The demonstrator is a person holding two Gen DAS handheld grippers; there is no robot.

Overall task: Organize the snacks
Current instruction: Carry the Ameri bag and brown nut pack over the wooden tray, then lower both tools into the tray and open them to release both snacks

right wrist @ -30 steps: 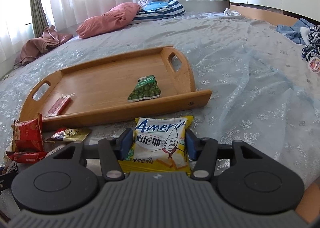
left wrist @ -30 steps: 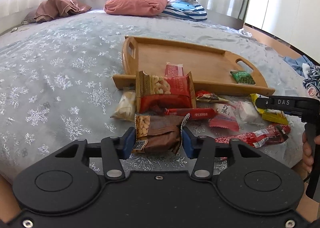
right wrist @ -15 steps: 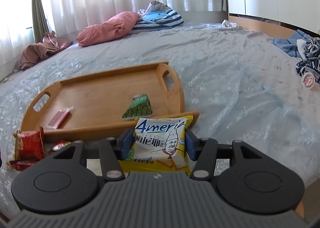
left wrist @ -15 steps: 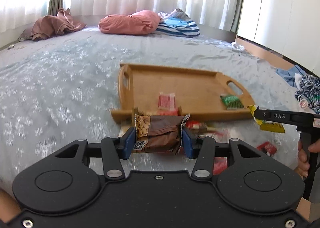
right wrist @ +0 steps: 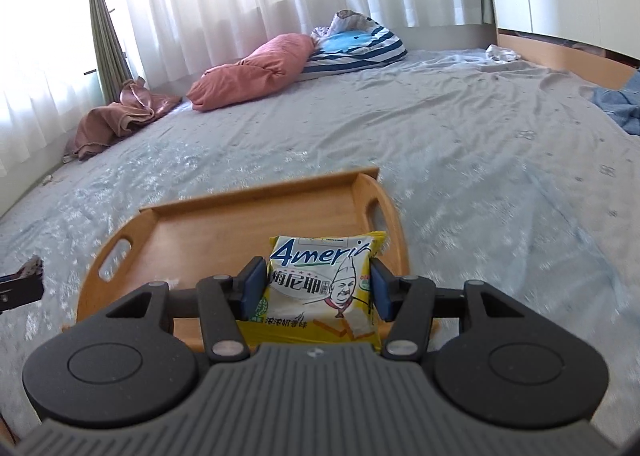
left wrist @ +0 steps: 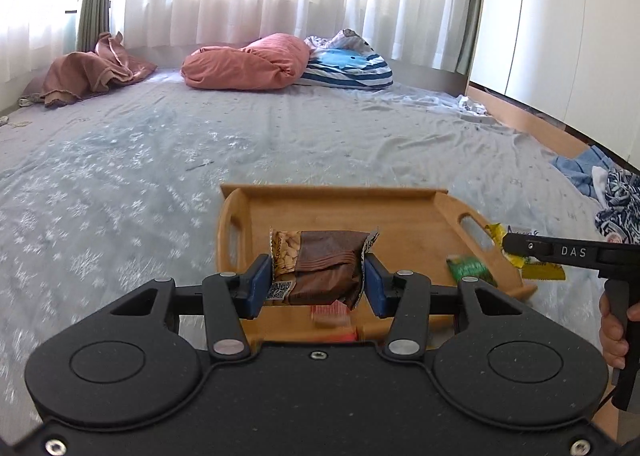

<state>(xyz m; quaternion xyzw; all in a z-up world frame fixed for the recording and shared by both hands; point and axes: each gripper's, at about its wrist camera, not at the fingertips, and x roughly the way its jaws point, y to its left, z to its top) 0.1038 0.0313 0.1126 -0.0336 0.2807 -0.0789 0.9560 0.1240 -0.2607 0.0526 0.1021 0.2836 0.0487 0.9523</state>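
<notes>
My left gripper point(left wrist: 318, 280) is shut on a brown peanut snack packet point(left wrist: 320, 266) and holds it above the near part of the wooden tray point(left wrist: 340, 212). A green packet point(left wrist: 470, 270) and a red packet point(left wrist: 332, 312) lie in the tray. My right gripper point(right wrist: 318, 288) is shut on a yellow and white "4meri" snack packet point(right wrist: 324, 288) above the right part of the tray point(right wrist: 224, 232). The right gripper with its yellow packet point(left wrist: 536, 272) also shows at the right of the left wrist view.
The tray sits on a bed with a grey snowflake sheet point(left wrist: 120, 184). A pink pillow point(left wrist: 248, 62), a striped pillow point(left wrist: 348, 64) and a brown cloth point(left wrist: 88, 72) lie at the far end. Clothes point(left wrist: 608, 184) lie at the right edge.
Both grippers have risen and moved forward with their packets, from the snack pile in front of the tray to above the tray. The pile has dropped out of view.
</notes>
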